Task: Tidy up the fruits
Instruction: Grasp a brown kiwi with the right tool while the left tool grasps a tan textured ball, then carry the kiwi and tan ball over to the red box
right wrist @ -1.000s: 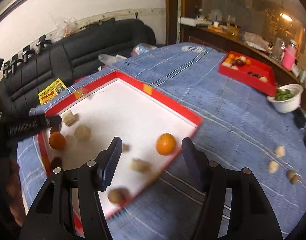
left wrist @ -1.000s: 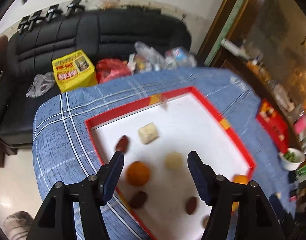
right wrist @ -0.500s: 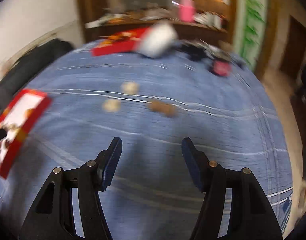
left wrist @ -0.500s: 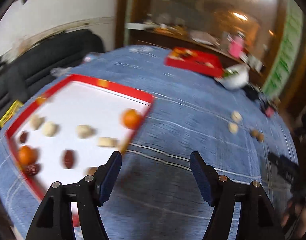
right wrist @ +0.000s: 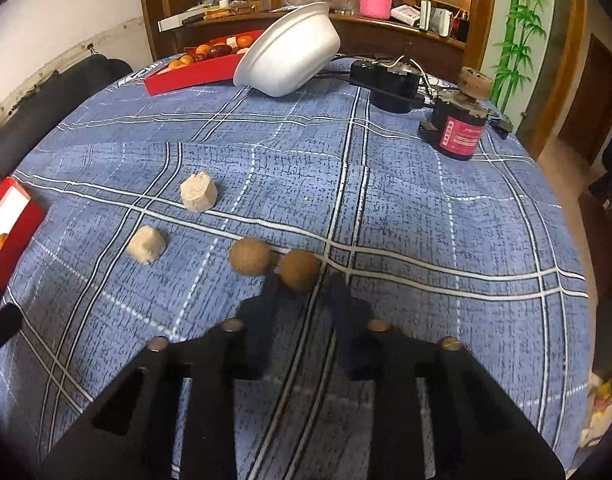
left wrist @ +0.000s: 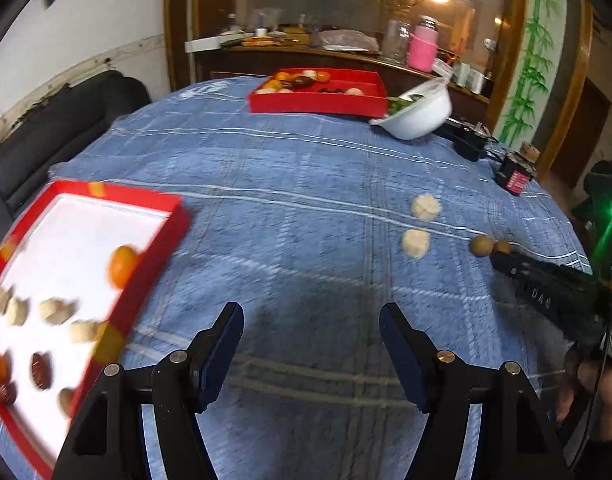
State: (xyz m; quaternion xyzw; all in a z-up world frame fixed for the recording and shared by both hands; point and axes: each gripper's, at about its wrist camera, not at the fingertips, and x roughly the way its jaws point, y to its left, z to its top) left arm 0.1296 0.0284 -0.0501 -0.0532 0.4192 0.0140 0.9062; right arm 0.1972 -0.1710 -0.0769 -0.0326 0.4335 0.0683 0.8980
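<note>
**Handling note: small round brown fruit at the right tongs**

The right tongs are closing on the nearer of two small round brown fruits, at the centre of the right wrist view. The fruit sits between the two tips on the blue checked cloth of the bench; the blurred fingers appear to press its sides. Its twin, a second brown round fruit, lies just beside it to the left, touching or nearly so.

Judged properties: light, firm, with a thin dry shell. The round form rolls readily and can squirt out of flat pads. Take hold across the widest part, with the pads on opposite sides. Moderate force is advised, since the shell may crack.

Two pale beige cut chunks lie farther left. These look softer and crumbly; grip them on their flat faces.

The left tongs are released and empty, above bare cloth. The red-rimmed white tray at the left of the left wrist view holds sorted pieces, including an orange mandarin.
</note>
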